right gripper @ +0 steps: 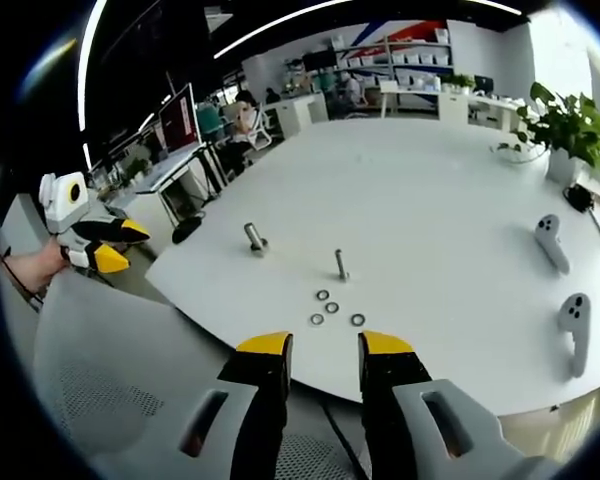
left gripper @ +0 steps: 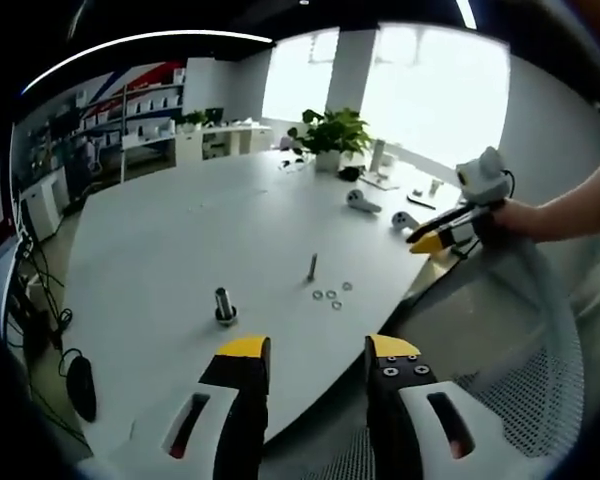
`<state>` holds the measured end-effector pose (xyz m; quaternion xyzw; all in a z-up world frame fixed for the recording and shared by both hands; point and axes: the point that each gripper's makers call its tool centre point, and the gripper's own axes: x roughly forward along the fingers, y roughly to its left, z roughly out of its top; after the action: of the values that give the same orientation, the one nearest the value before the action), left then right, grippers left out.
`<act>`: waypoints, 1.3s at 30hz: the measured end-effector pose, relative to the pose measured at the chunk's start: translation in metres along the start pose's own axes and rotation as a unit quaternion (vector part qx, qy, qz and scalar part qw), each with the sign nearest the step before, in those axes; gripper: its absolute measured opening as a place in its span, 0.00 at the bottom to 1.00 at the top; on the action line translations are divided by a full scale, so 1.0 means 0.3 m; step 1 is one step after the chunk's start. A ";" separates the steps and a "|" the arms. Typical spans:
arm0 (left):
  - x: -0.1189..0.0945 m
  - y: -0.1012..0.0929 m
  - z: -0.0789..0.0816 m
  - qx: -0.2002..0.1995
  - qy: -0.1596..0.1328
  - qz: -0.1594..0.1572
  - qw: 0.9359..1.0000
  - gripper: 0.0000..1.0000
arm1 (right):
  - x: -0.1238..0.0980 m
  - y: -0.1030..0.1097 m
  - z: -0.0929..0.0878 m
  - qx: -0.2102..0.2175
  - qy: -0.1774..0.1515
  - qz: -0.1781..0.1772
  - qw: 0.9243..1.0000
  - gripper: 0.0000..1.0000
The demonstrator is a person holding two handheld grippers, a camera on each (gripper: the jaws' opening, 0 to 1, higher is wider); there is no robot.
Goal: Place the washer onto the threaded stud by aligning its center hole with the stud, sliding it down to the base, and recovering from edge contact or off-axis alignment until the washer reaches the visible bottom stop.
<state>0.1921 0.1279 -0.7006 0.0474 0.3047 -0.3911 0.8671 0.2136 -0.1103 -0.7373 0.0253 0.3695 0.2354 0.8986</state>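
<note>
A thin threaded stud stands upright on the white table. Several small washers lie flat just in front of it, near the table's edge. My left gripper is open and empty, held off the table's edge and well short of the washers. My right gripper is also open and empty, back from the edge on its side. Each gripper appears in the other's view, held in a hand: the right gripper and the left gripper.
A thicker bolt on a base stands beside the stud. Two white controllers and a potted plant sit farther back. A mesh office chair is below the grippers.
</note>
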 end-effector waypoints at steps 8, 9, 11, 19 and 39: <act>0.001 0.003 -0.013 -0.001 0.008 0.001 1.000 0.35 | 0.003 0.012 0.003 0.001 -0.002 0.008 1.000 0.31; 0.001 0.003 -0.013 -0.001 0.007 0.002 1.000 0.35 | 0.004 0.009 0.002 0.003 -0.001 0.007 1.000 0.31; 0.001 0.005 -0.007 0.000 0.005 0.003 1.000 0.35 | 0.005 0.014 0.001 0.002 0.001 0.009 1.000 0.32; -0.005 0.006 0.002 -0.006 -0.007 0.001 1.000 0.35 | 0.010 0.020 -0.010 -0.004 0.011 0.007 1.000 0.34; -0.024 0.028 0.012 0.000 -0.020 0.016 1.000 0.34 | 0.020 0.041 0.000 -0.104 0.079 -0.003 0.991 0.35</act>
<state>0.1963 0.1372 -0.6950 0.0444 0.2868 -0.3781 0.8791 0.2122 -0.0967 -0.7384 -0.0885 0.4127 0.2710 0.8651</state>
